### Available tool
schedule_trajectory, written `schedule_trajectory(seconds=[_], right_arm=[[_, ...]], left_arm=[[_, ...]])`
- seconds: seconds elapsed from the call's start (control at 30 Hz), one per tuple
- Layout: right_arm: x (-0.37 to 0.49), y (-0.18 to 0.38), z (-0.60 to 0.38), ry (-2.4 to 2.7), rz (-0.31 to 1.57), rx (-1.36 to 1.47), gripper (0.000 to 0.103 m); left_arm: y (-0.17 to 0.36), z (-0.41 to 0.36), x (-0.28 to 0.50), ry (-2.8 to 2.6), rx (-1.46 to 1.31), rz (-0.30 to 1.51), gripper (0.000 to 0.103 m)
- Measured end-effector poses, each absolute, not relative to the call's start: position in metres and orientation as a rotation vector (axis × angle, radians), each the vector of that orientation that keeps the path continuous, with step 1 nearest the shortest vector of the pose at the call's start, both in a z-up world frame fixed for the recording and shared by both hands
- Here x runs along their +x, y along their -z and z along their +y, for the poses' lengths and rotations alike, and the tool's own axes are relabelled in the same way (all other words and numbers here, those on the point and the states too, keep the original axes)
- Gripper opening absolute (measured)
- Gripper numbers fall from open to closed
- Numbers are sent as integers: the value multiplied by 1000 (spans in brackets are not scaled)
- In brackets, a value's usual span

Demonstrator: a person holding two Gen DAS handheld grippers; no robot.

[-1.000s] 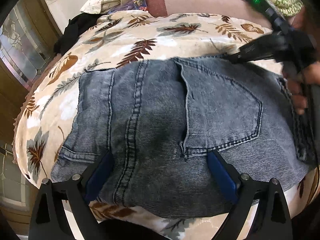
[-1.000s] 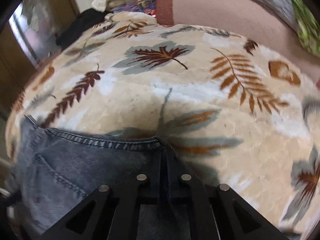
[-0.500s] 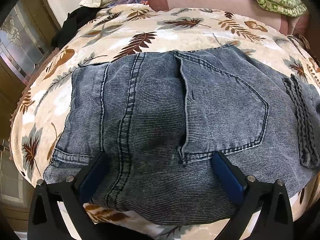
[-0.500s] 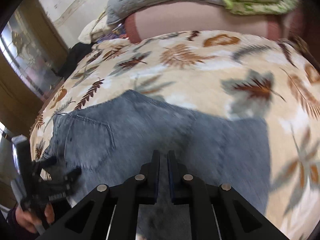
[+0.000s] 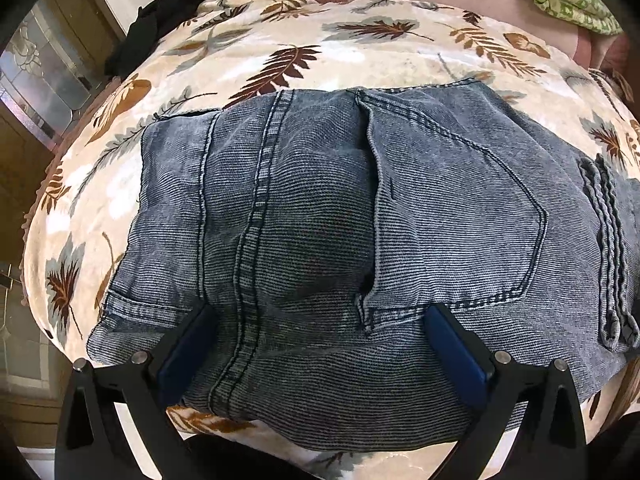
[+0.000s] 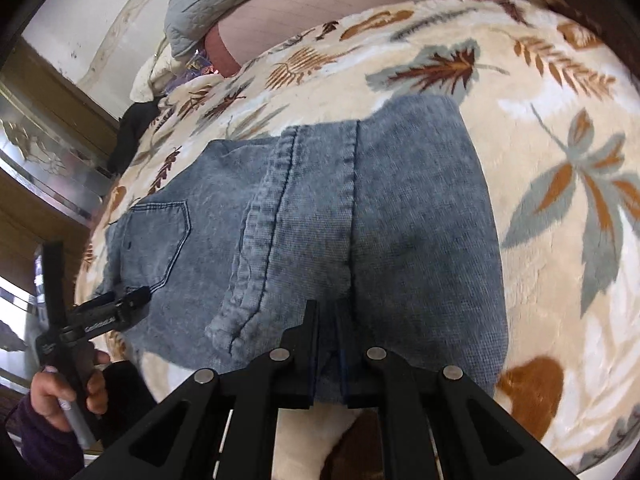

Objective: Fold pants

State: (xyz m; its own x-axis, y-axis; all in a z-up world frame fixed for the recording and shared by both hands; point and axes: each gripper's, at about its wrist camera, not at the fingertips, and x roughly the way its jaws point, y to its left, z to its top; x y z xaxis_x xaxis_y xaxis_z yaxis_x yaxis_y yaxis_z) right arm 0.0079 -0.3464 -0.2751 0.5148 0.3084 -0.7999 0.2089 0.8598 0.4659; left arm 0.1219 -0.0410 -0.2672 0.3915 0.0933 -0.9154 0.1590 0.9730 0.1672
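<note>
One pair of grey-blue jeans [image 5: 360, 240] lay folded on the bed's leaf-print blanket [image 5: 280, 40], filling the middle of both views. The left tongs [image 5: 320, 344] stood spread wide above the waistband side at 6 o'clock, gripping nothing. The right tongs [image 6: 328, 344] were pressed together (a sliver of denim seemed caught between them). Judged best: draw that edge across evenly, then smooth. Two tongs, one back pocket [image 5: 460, 220] showing.

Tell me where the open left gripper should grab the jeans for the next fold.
Probably the near waist edge of the jeans, approached from the near side. That doubled denim hangs by the blanket's edge between the left gripper's spread fingers, easier to pinch than flat cloth.
</note>
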Motion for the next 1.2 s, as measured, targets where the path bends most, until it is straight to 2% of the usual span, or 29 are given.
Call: schedule_trajectory(seconds=[0.2,0.37,0.53,0.7,1.0,1.2], right_arm=[[-1,262,-346,-56,993,493,10],[-7,245,-339,-87,906,440,10],[3,253,-335,-93,957,435,10],[12,266,-324,-74,1022,362,10],[15,272,-332,-92,1028,417,10],[15,271,-331,-98,1024,416,10]], left_arm=[[257,-46,127,-5,267,1216,103],[232,-56,118,-40,329,1103,103],[220,-45,126,-85,325,1061,103],[235,-20,141,-174,314,1095,103],[261,-4,154,-132,221,1128,103],[260,0,150,-99,167,1152,103]])
